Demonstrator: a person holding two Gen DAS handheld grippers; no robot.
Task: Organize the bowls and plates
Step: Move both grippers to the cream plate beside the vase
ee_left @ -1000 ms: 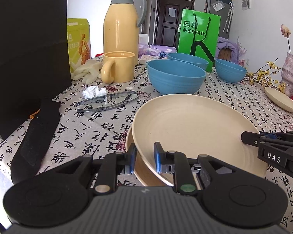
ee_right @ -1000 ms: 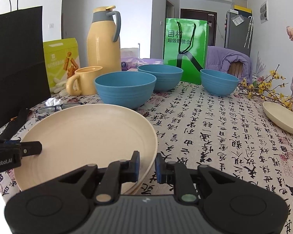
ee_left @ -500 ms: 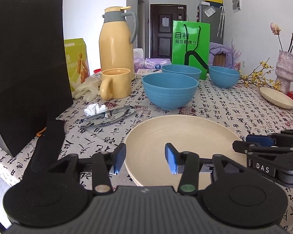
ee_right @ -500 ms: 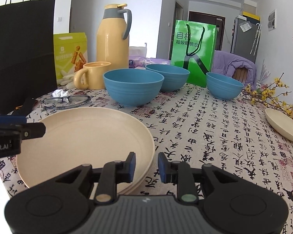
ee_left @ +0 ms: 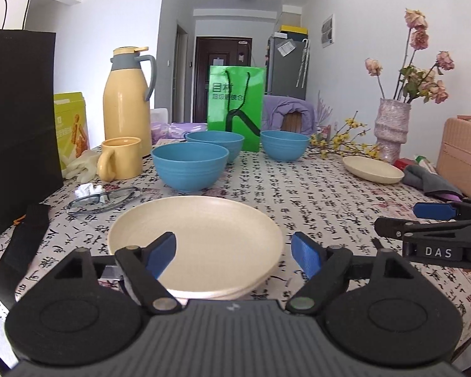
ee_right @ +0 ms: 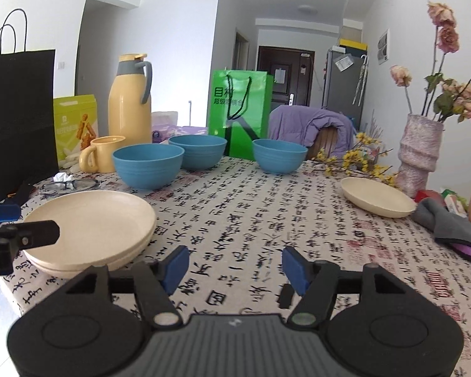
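Note:
A stack of cream plates (ee_left: 197, 242) lies near the table's front edge, also in the right wrist view (ee_right: 88, 229). My left gripper (ee_left: 234, 256) is open and empty, just above the stack's near rim. My right gripper (ee_right: 235, 265) is open and empty over the tablecloth, right of the stack. Three blue bowls stand behind: a near one (ee_left: 190, 169), a middle one (ee_left: 215, 144) and a right one (ee_left: 284, 149). A single cream plate (ee_left: 373, 169) lies far right by the vase, also in the right wrist view (ee_right: 378, 201).
A yellow mug (ee_left: 119, 158), yellow thermos (ee_left: 128, 100), glasses (ee_left: 103, 198), black bag (ee_left: 18, 125) and black strap (ee_left: 22, 245) sit at the left. A green bag (ee_left: 235, 106), flower vase (ee_left: 391, 128), grey cloth (ee_right: 452, 226) and pink case (ee_left: 464, 154) stand behind and right.
Both grippers opened, let go of the top plate and drew back. The plate now rests on the stack.

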